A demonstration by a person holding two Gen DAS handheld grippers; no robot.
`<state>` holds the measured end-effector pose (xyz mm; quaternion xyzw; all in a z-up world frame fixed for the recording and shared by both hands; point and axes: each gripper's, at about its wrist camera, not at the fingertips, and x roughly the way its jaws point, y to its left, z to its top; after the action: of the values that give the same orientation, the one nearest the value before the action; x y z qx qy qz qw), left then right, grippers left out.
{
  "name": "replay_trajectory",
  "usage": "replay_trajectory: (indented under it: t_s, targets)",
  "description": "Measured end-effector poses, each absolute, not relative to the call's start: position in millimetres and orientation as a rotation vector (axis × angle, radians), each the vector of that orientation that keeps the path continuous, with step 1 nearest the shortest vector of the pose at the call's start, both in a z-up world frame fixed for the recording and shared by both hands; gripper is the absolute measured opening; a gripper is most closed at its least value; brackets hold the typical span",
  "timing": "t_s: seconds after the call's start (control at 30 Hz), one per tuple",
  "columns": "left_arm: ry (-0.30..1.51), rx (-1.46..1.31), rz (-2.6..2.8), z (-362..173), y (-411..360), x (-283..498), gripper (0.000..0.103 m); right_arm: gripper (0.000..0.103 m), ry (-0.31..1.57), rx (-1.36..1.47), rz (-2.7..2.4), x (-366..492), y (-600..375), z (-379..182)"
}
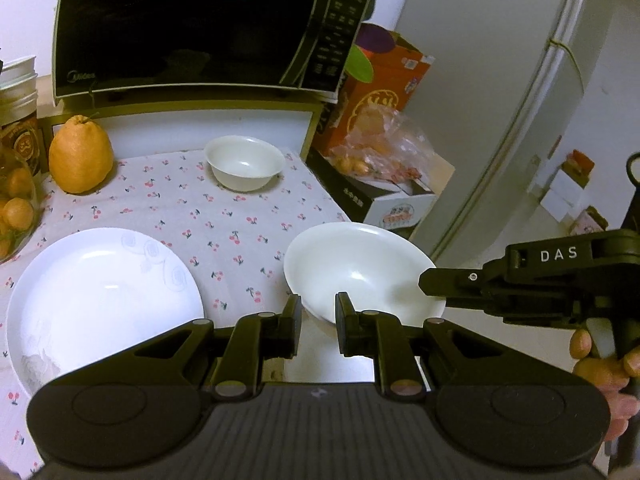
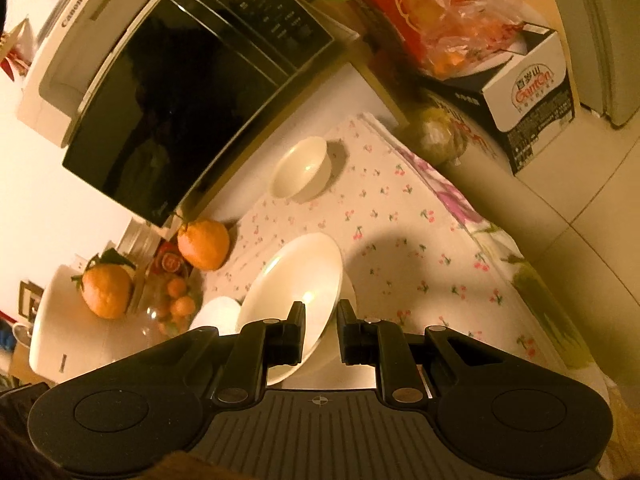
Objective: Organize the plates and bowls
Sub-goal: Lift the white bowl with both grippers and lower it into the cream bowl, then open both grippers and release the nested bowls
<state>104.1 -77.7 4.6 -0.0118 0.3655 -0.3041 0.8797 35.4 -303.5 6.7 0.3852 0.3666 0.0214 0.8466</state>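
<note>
A large white plate [image 1: 100, 292] lies at the left on the cherry-print cloth. A small white bowl [image 1: 244, 162] stands at the back by the microwave; it also shows in the right wrist view [image 2: 302, 168]. A wider white bowl [image 1: 356, 268] is tilted and lifted at the right. My right gripper [image 2: 321, 320] is shut on its rim, with the bowl [image 2: 296, 296] between the fingers; the gripper shows from the side in the left wrist view [image 1: 430, 280]. My left gripper [image 1: 318, 312] is open and empty just in front of that bowl.
A black microwave [image 1: 192, 24] stands at the back. A large orange fruit [image 1: 80, 156] and a glass bowl of small oranges [image 1: 16, 208] sit at the left. Boxes and a bag of fruit [image 1: 380, 148] stand beside the table's right edge, near a refrigerator [image 1: 520, 80].
</note>
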Motion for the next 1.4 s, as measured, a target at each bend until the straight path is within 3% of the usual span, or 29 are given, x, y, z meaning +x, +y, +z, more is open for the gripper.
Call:
replay_trajectory:
  t_s: [0.83,1.4]
  targets:
    - [0.872,0.131,-0.604,-18,-77,86,0.016,0.017,0.996,0.66,0.055,31,-271,-9]
    - [0.942,0.103,-0.622,-24,-77,90,0.016,0.02,1.028,0.626,0.044,34,-271,-12]
